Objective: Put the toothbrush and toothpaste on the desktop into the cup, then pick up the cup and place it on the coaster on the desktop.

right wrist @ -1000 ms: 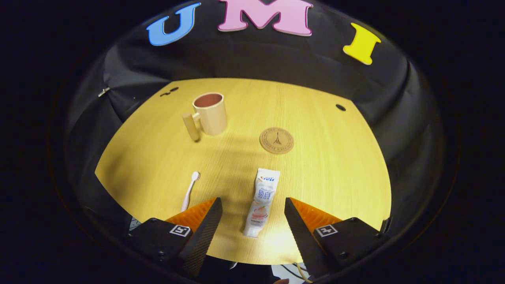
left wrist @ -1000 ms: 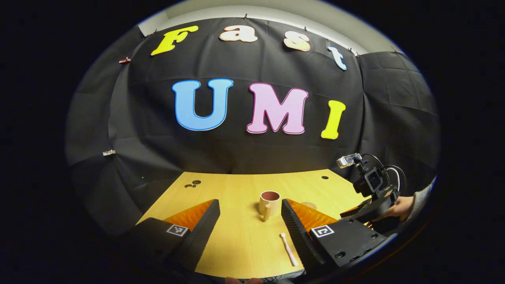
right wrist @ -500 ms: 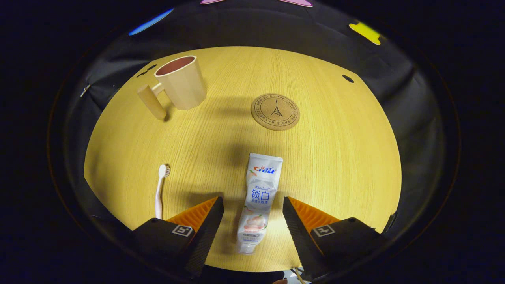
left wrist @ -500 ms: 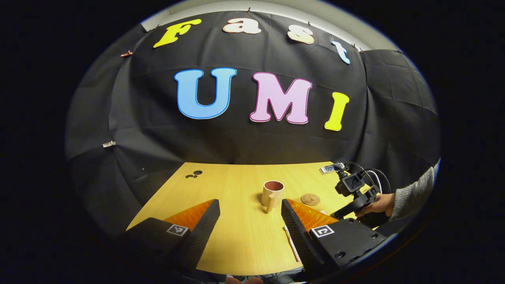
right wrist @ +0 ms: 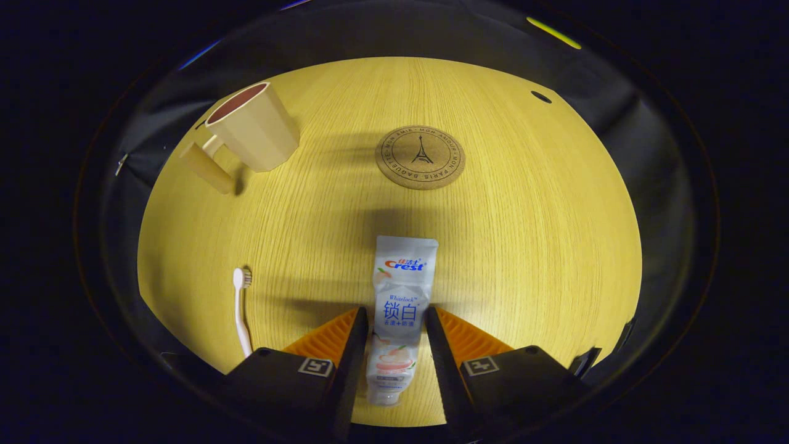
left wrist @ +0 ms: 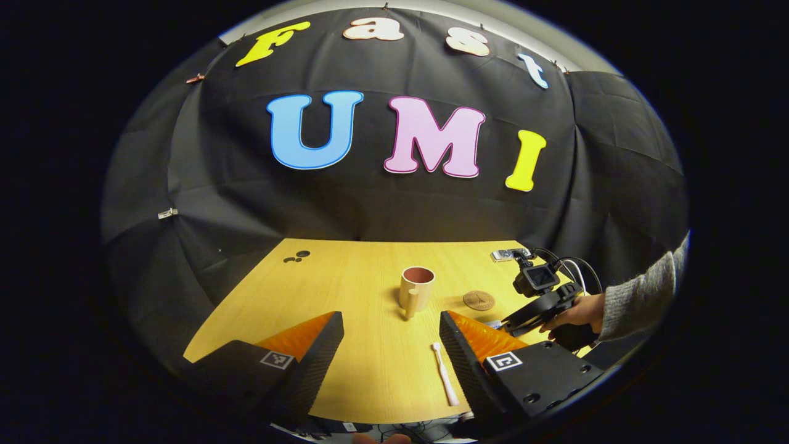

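- Nothing in the beige plastic cup with handle (right wrist: 251,127) yet; round cork coaster (right wrist: 420,157) bare, at cup's 3 o'clock.
- Right gripper (right wrist: 394,324) fingers narrow, hugging the white toothpaste tube (right wrist: 400,308), flat on the yellow wood desktop (right wrist: 524,246); real squeeze? Can't tell.
- Left gripper (left wrist: 391,333) wide, empty; white toothbrush (left wrist: 445,382) untouched.

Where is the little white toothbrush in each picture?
Left gripper view: the toothbrush lies on the yellow table low in the middle, close by the left gripper's right-hand finger, head pointing toward the cup.
Right gripper view: the toothbrush lies at the lower left, left of the toothpaste.
Shared landmark: the cup stands farther back than the toothbrush's head in both.
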Demonstrator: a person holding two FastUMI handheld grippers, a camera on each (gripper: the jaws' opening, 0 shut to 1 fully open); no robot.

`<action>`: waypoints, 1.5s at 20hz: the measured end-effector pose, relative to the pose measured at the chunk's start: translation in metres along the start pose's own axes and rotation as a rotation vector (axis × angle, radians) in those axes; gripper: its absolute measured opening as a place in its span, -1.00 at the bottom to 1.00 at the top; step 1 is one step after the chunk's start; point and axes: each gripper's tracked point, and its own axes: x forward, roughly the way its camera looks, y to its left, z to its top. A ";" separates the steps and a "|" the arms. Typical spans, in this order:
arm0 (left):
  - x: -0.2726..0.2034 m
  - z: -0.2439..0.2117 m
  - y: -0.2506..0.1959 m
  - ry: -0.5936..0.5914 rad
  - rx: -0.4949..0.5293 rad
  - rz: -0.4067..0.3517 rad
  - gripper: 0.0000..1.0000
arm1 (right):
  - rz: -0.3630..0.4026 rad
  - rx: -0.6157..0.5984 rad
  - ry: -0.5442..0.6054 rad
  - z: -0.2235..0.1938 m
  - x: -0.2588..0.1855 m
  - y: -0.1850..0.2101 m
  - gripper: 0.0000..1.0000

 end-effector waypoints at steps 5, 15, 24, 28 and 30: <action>0.025 -0.026 -0.028 0.073 -0.038 0.006 0.95 | 0.033 -0.078 -0.018 -0.002 -0.005 -0.001 -0.37; 0.062 -0.090 -0.056 0.268 -0.038 0.062 0.92 | 0.225 -0.030 -0.142 -0.006 -0.021 -0.015 -0.51; 0.103 -0.160 -0.085 0.495 0.038 0.032 0.83 | 0.458 -0.029 -0.368 0.020 -0.084 -0.020 -0.51; 0.118 -0.185 -0.083 0.573 0.039 0.052 0.71 | 0.509 -0.026 -0.404 0.027 -0.106 -0.034 -0.51; 0.122 -0.189 -0.081 0.592 0.054 0.068 0.65 | 0.525 -0.022 -0.413 0.030 -0.113 -0.043 -0.52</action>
